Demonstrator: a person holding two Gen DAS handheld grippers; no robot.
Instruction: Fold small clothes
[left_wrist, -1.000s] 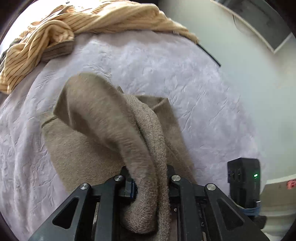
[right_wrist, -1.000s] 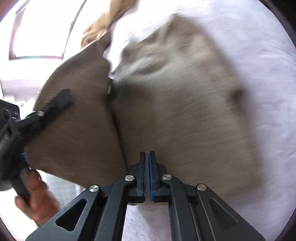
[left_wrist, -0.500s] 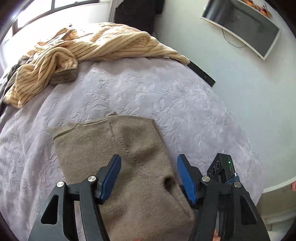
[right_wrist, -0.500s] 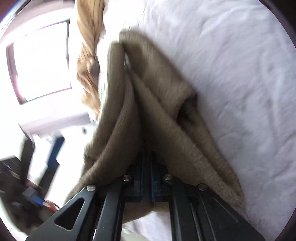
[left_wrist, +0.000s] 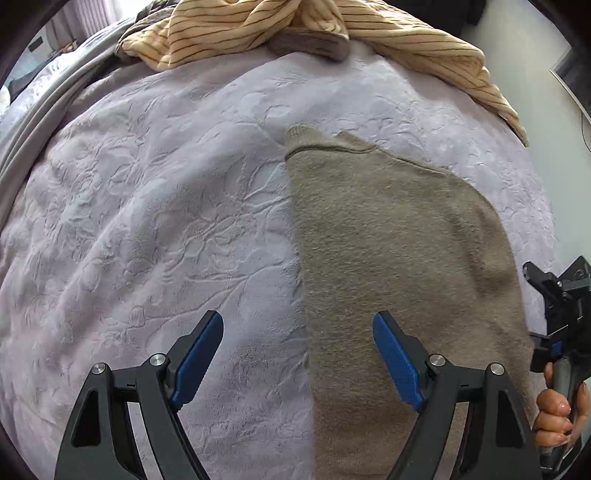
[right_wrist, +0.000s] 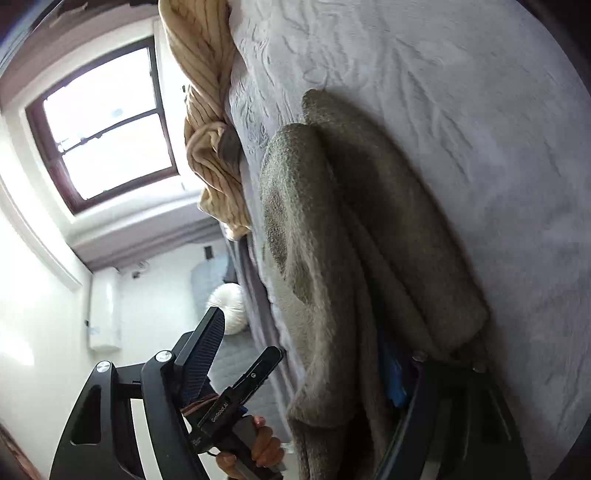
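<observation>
Left tongs (left_wrist: 297, 356) opening wide above bed (left_wrist: 155, 206), nothing gripped; sweater edge below gap. Brown sweater (left_wrist: 399, 236) lies folded flat on bed, striped top (left_wrist: 332, 26) heaped beyond. Right tongs (right_wrist: 306, 365) opening too, sweater (right_wrist: 325, 236) draped between fingers, pads off it.

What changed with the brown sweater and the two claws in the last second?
Both claws let go. The left claw had a bunched fold pinched; now its jaws are opening over the brown sweater, which lies folded flat. The right claw is opening too, cloth loose between its jaws. The striped shirt and the bedspread stayed put.
</observation>
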